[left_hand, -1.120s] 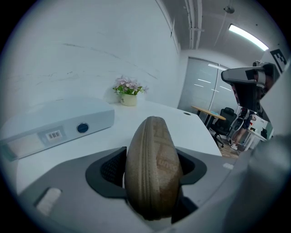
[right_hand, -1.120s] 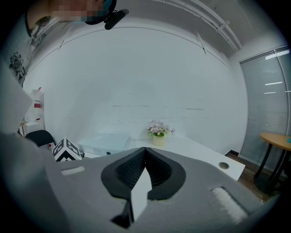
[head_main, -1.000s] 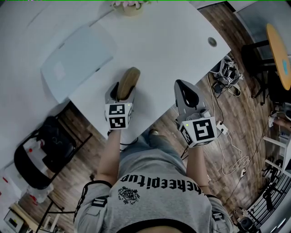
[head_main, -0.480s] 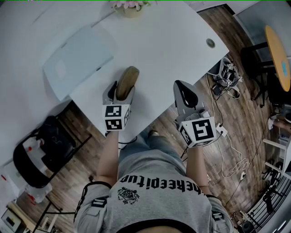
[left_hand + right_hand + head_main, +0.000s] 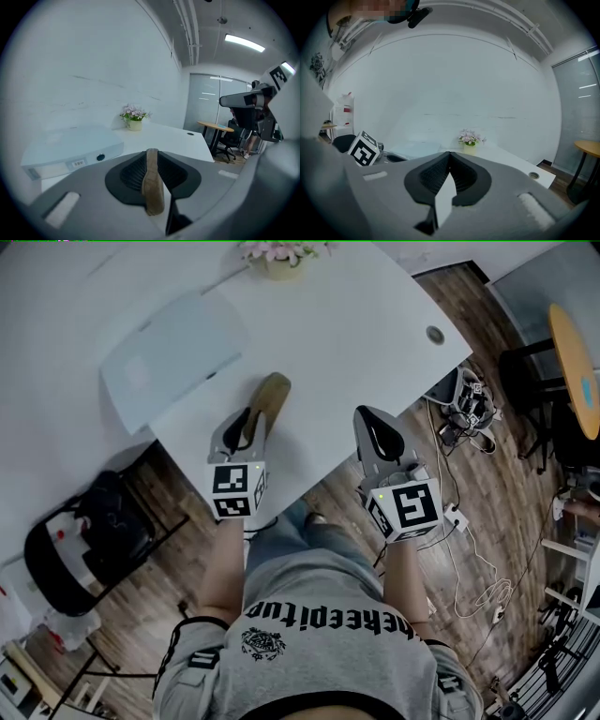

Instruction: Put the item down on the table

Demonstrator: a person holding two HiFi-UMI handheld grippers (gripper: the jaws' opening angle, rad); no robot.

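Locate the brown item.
Head view, left of centre: the brown item is clamped in the left gripper, whose jaws have just been closing, above the white table's near edge.

Flower pot (image 5: pixel 281 257), pale flat box (image 5: pixel 173 357), wood-plank floor (image 5: pixel 525 474)

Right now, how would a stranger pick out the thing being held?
Find the white table; over its near edge reaches the left hand-held gripper. Its jaws, which have just been closing, pinch a flat tan slab that sticks out beyond them. It is the only brown thing against the pale top.
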